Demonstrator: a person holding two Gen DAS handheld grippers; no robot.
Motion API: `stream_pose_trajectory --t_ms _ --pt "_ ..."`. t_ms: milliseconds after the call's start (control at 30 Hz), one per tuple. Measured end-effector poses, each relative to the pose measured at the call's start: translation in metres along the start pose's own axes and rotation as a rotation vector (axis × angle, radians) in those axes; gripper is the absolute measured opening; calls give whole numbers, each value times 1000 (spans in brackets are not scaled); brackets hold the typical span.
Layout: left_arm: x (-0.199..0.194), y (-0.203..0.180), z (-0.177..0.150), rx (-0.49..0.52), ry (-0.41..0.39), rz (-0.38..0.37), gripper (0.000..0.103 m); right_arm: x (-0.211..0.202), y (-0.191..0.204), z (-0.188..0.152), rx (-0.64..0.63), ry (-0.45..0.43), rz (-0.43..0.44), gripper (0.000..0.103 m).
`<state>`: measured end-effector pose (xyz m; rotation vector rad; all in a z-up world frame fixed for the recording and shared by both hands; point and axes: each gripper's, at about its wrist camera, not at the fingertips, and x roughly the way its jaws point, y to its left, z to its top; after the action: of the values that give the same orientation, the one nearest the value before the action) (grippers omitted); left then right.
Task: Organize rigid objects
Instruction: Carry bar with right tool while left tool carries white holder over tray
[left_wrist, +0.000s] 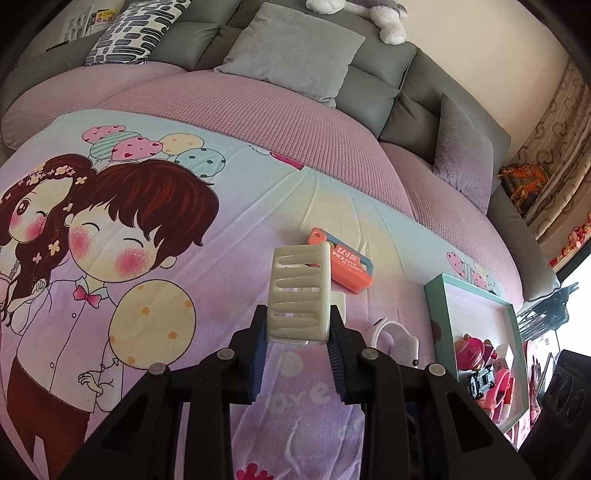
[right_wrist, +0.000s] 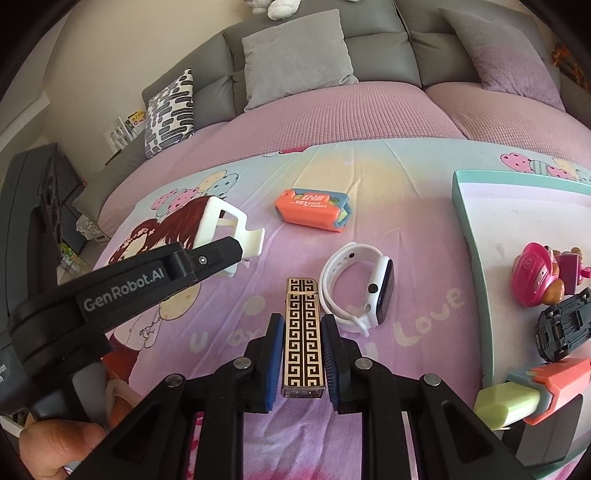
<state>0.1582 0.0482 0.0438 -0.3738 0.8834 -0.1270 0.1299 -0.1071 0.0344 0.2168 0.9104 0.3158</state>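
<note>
The teal-rimmed tray (right_wrist: 466, 236) lies on the blanket (right_wrist: 369, 170) at the right as the collecting spot, already holding a pink toy (right_wrist: 535, 275), a black toy car (right_wrist: 565, 326) and an orange piece (right_wrist: 561, 384). The left gripper (left_wrist: 298, 334), jaws closed on a cream slotted holder (left_wrist: 299, 295), lifts it clear of the blanket, probably for carrying to the tray. The right gripper (right_wrist: 303, 354) has its jaws pressed on a patterned lighter (right_wrist: 303, 332) just beside the white watch (right_wrist: 360, 286); the orange box (right_wrist: 310, 210) lies farther off.

Watch (right_wrist: 360, 286) crowds right fingers (right_wrist: 334, 350); blanket (right_wrist: 424, 221) beyond open.
</note>
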Motion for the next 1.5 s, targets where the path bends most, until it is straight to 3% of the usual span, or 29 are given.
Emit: stream_pose_trajectory --t_ms 433,867,1200,1500 --pt "-38 -14 10 34 -92 -11 31 -42 -3 12 6 -134 -5 22" --pt "-40 -61 11 117 -109 -71 31 -80 -48 22 77 -219 -84 22" --pt "-23 -115 0 229 -64 -118 31 -102 -105 23 189 -254 -143 22" --pt "12 -162 -13 318 36 -161 31 -109 -140 20 238 -268 -230 22"
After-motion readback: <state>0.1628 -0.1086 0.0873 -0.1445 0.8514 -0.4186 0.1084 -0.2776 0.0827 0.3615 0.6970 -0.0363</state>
